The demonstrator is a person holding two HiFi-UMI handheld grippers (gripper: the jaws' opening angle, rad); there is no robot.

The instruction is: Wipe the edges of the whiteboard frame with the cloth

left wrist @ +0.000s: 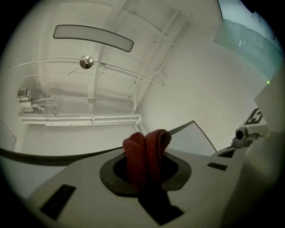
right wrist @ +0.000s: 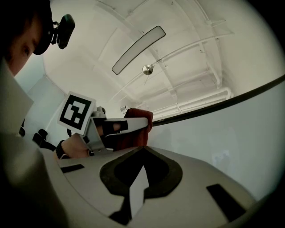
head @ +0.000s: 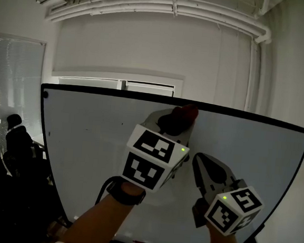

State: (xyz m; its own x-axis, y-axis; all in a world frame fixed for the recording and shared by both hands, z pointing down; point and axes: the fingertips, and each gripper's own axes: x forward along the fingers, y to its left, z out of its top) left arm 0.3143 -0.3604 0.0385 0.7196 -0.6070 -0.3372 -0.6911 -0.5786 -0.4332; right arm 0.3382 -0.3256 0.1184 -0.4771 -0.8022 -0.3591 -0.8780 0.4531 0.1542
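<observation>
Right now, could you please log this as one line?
left hand-held gripper: shut on cloth | cloth: at top frame | right hand-held gripper: shut, empty

Cloth [head: 187, 112] in the left gripper [head: 181, 119] at the whiteboard [head: 86, 149]'s top edge, with the right gripper [head: 198, 159] lower right, before the board.

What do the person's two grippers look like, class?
The left gripper and right gripper have pale grey tapered shells with dark inner pads, each carrying a white cube of black square markers and a green light. A black wristband circles the left wrist.
</observation>
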